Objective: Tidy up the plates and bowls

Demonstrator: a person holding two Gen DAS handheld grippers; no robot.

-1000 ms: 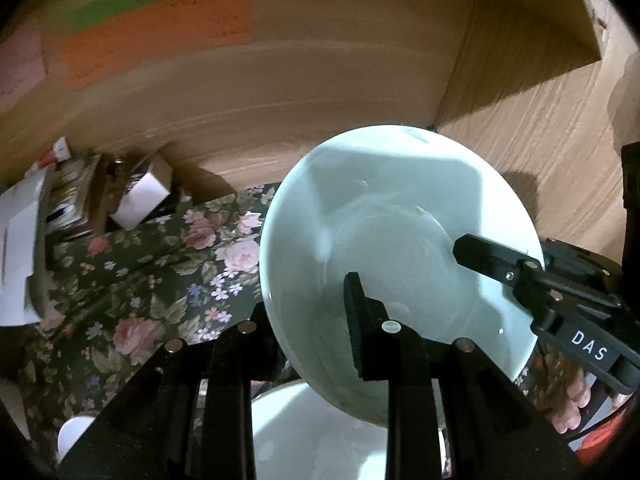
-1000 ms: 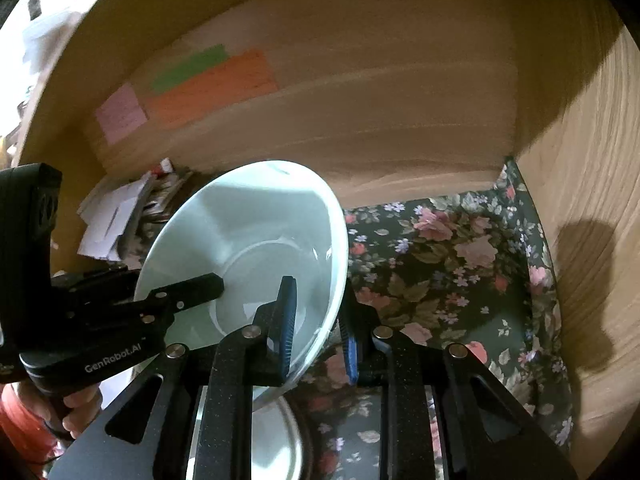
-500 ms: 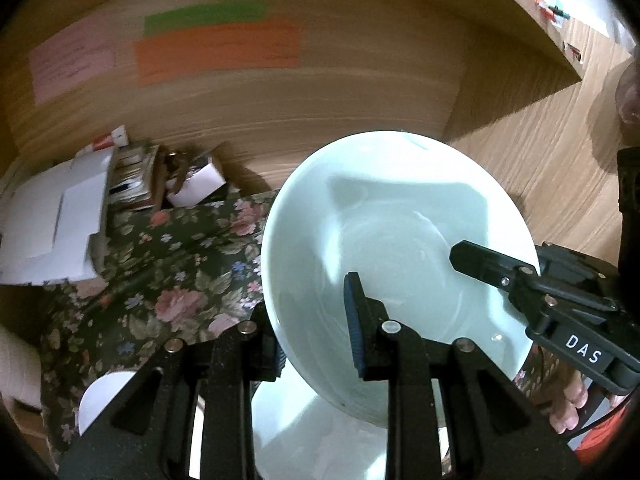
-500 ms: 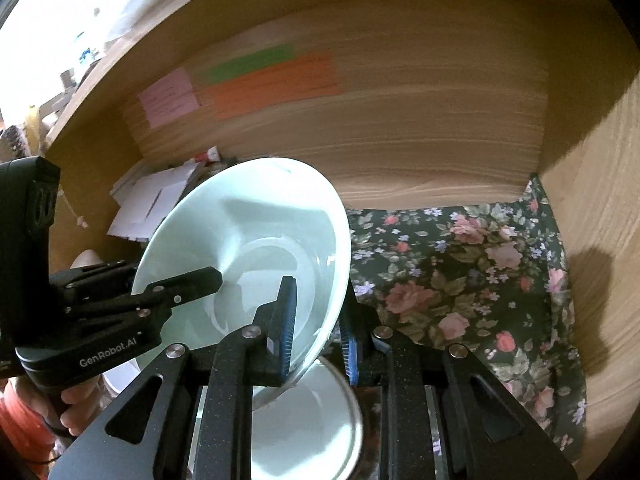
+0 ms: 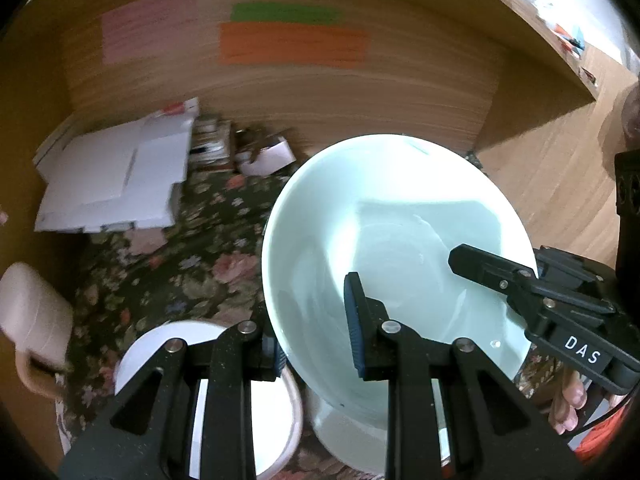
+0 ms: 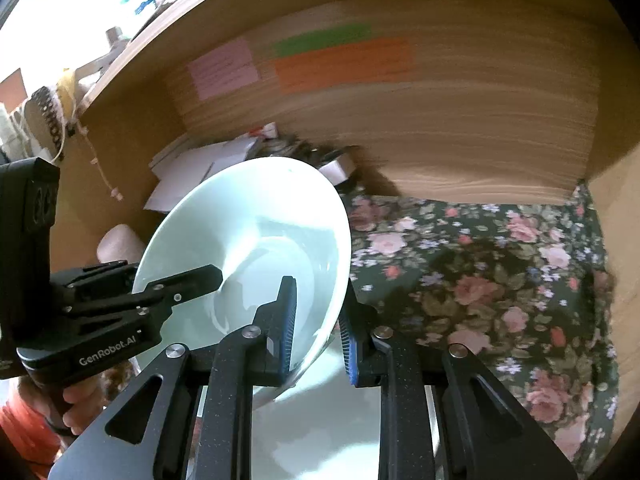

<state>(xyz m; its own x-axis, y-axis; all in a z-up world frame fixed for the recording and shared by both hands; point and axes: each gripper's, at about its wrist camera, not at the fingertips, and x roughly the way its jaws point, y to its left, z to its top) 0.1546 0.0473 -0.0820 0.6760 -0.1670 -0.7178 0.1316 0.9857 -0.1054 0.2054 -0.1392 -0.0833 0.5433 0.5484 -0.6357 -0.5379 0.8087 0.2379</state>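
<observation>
A pale green bowl [image 5: 384,216] is held in the air by both grippers, tilted. My left gripper [image 5: 312,320] is shut on its near-left rim. My right gripper [image 6: 318,320] is shut on its right rim; its fingers [image 5: 492,268] also show in the left wrist view. The bowl shows in the right wrist view [image 6: 256,224] too, with the left gripper [image 6: 176,284] clamped on its left side. Below it lie a white plate [image 5: 352,432] and a white bowl [image 5: 208,392]. In the right wrist view a white plate [image 6: 320,420] lies under the fingers.
A floral cloth [image 6: 500,280] covers the shelf floor inside a wooden cabinet [image 6: 440,120]. White papers and small boxes [image 5: 120,176] are piled at the back left. A beige mug [image 5: 32,312] stands at the left. Coloured notes [image 5: 288,40] are stuck on the back wall.
Both grippers have risen and pulled back with the green bowl, so more of the shelf, the papers, the white bowl and the plate below now show.
</observation>
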